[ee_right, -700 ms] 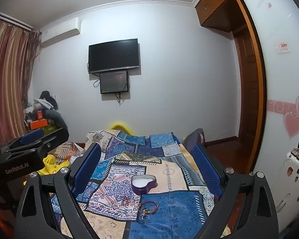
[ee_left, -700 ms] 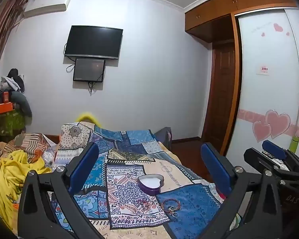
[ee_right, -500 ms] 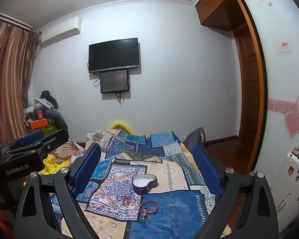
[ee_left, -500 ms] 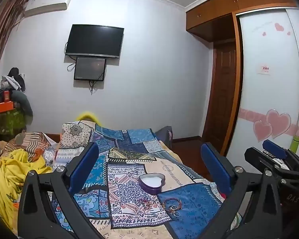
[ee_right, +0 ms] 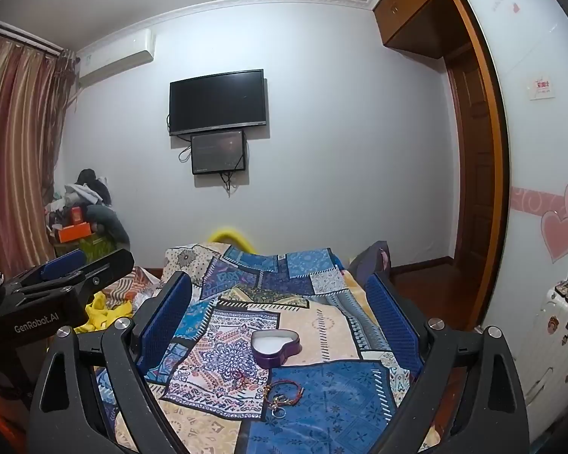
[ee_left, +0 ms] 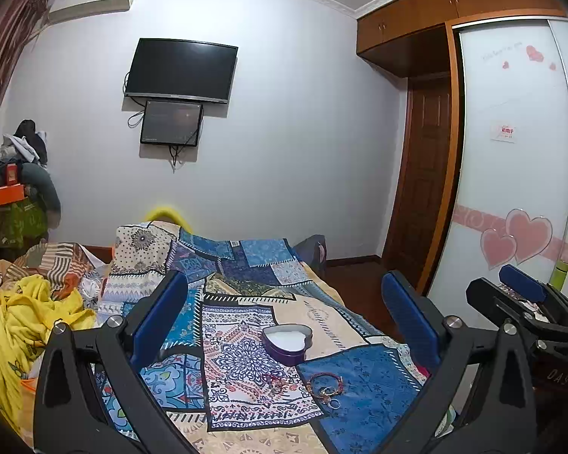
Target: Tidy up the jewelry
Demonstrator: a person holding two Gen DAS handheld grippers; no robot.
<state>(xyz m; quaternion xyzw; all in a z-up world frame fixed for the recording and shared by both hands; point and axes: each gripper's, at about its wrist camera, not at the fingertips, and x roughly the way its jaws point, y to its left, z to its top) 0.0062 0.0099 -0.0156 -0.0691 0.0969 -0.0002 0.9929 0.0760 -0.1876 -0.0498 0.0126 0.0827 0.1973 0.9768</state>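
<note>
A purple heart-shaped tin (ee_left: 287,343) is sitting open on the patchwork bedspread (ee_left: 246,302), just right of centre in the lower half of the left wrist frame, showing a white inside; in the right wrist frame the same tin (ee_right: 275,347) is lying just below the middle. Nearer the camera, a reddish bracelet (ee_left: 323,380) with small metal rings is lying on a blue patch, close to the tin but apart from it (its clasp is too small to make out); left of it a darker beaded piece (ee_left: 274,381) is resting on the patterned square, hard to tell from the print.

The left gripper (ee_left: 284,314) is hovering above the bed with its blue-padded fingers spread wide and nothing between them; the right gripper (ee_right: 280,314) is doing the same, jaws well apart and empty, framing the tin and bracelet (ee_right: 284,389) from above.

Yellow cloth (ee_left: 22,325) is lying bunched at the lower left of the left wrist frame; a dark television (ee_left: 180,70) is hanging on the pale wall in the upper middle, with a smaller screen (ee_left: 170,123) just beneath it; a wardrobe door with pink hearts (ee_left: 518,238) is filling the right edge.
</note>
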